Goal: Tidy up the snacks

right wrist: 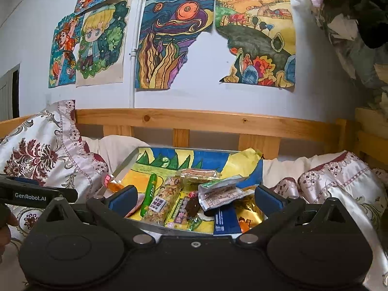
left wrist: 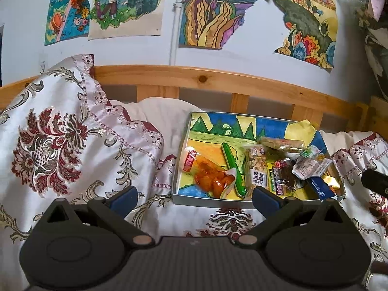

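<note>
A shallow metal tray (left wrist: 208, 200) lined with a coloured drawing lies on the bed and holds several snack packets. Among them are an orange bag (left wrist: 208, 177), a green stick (left wrist: 234, 169), a nut bar (left wrist: 257, 167), a white wrapper (left wrist: 310, 167) and a blue box (left wrist: 320, 189). My left gripper (left wrist: 194, 200) is open with nothing in it, just short of the tray's near edge. My right gripper (right wrist: 194, 200) is open too, over the tray's near rim (right wrist: 155, 226), with the green stick (right wrist: 149, 194), nut bar (right wrist: 165, 195) and white wrapper (right wrist: 222, 195) between its spread fingers but apart from them.
A floral bedspread (left wrist: 60, 140) is heaped to the left of the tray and spreads on the right. A wooden bed rail (left wrist: 218, 82) runs behind it, under drawings taped to the wall. The other gripper's black body (right wrist: 36, 194) shows at the left edge of the right wrist view.
</note>
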Demonstrator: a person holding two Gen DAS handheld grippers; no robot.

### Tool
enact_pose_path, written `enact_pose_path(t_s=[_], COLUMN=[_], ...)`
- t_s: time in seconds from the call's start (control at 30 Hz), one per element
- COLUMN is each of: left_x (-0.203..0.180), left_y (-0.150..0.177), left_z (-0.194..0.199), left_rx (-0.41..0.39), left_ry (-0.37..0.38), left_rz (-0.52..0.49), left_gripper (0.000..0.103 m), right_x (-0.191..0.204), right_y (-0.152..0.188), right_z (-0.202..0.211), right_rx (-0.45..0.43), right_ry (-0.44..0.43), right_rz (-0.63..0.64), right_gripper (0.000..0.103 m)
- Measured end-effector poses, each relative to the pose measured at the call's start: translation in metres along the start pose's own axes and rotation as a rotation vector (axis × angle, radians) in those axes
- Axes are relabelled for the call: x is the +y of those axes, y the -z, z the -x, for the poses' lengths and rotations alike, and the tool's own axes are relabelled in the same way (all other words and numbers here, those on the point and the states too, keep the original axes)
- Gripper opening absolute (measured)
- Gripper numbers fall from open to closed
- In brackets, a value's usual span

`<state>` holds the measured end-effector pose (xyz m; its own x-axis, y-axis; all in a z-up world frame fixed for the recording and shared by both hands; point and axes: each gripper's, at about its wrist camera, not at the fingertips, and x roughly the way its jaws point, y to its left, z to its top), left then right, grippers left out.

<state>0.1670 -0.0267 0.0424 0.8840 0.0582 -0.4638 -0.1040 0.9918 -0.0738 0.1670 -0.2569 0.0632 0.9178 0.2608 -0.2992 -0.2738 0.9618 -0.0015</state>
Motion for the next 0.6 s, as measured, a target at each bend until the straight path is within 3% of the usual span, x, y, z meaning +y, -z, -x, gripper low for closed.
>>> enact_pose_path(t_s=[0.6], left_x=[-0.006], left_y=[0.011], left_z=[0.019], left_rx=[-0.031], left_ry=[-0.021], left_rz=[0.011], left_gripper=[0.102], right_x=[-0.001], right_y=[0.023], right_z=[0.015], right_rx=[0.071], right_ry=[0.022], right_rz=[-0.041], right_gripper=[0.102])
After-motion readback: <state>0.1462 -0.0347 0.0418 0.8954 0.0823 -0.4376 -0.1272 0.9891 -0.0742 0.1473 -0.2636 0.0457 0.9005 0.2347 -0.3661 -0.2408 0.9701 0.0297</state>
